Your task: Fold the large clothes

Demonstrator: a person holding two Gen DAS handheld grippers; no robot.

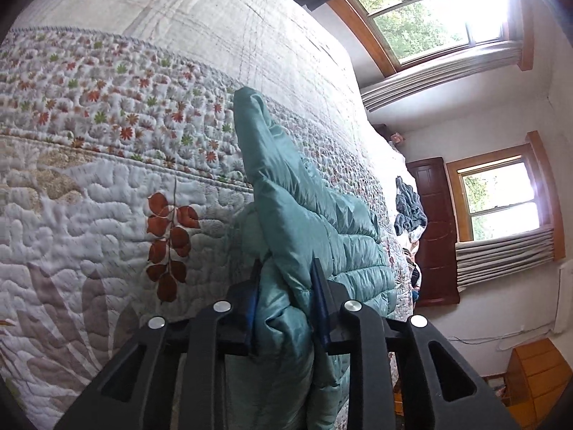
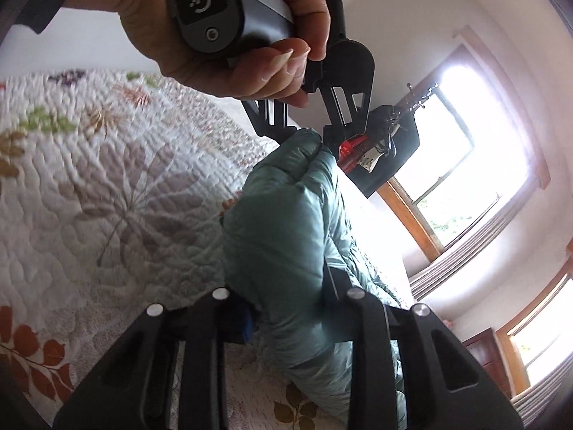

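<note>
A teal puffer jacket (image 1: 308,222) is lifted off the quilted bed (image 1: 107,186). My left gripper (image 1: 286,286) is shut on a thick bunch of the jacket, and one sleeve sticks out ahead of it over the quilt. In the right wrist view my right gripper (image 2: 290,304) is shut on another bunch of the same jacket (image 2: 279,222). Beyond it, the left gripper (image 2: 311,130) shows in a person's hand (image 2: 232,36), clamped on the jacket's far end. The cloth hangs stretched between the two grippers.
The bed's floral quilt (image 2: 89,179) fills the left of both views. A crumpled blue-grey garment (image 1: 408,208) lies at the bed's far edge. Two windows (image 1: 437,10) with blinds, a dark wooden cabinet (image 1: 437,229) and a hanging dark item (image 2: 386,150) stand along the wall.
</note>
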